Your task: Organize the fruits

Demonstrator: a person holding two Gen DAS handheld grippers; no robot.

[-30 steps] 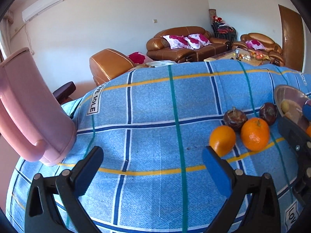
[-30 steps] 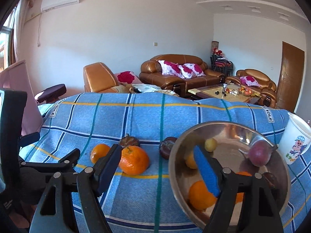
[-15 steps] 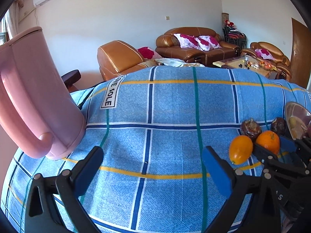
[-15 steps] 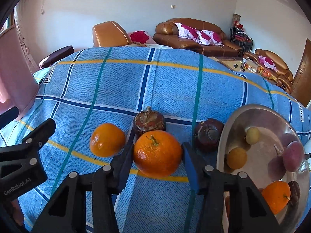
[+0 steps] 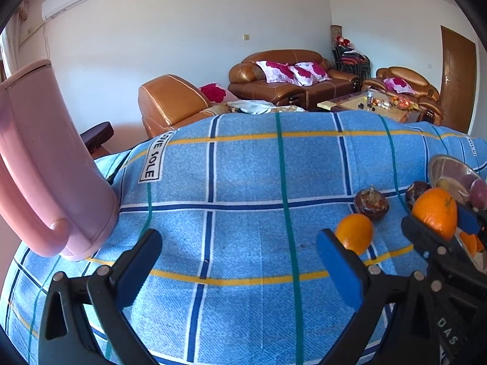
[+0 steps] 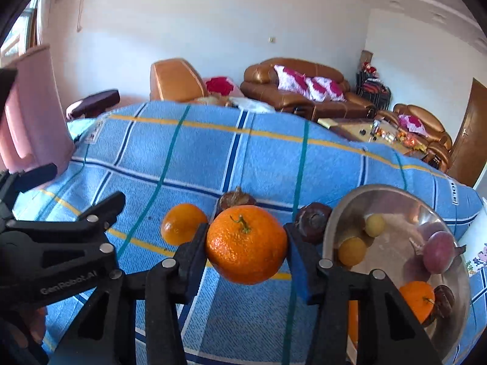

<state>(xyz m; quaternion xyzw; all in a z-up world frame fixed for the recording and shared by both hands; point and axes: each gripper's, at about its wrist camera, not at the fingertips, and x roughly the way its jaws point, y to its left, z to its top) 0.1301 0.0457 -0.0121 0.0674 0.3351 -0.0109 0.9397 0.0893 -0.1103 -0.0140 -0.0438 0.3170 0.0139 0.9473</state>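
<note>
My right gripper grips a large orange with a green stem between its blue pads, just above the blue checked cloth; its jaws are still closing. In the left wrist view that orange shows at the right. A smaller orange and two dark brown fruits lie on the cloth behind it. A steel bowl to the right holds several fruits. My left gripper stands open over bare cloth with nothing between its fingers.
A tall pink jug stands at the table's left edge. A white printed cup sits right of the bowl. Brown leather sofas and a coffee table fill the room behind.
The right gripper came left from over the bowl, closed around the large orange and raised it off the cloth. The left gripper has barely moved.
</note>
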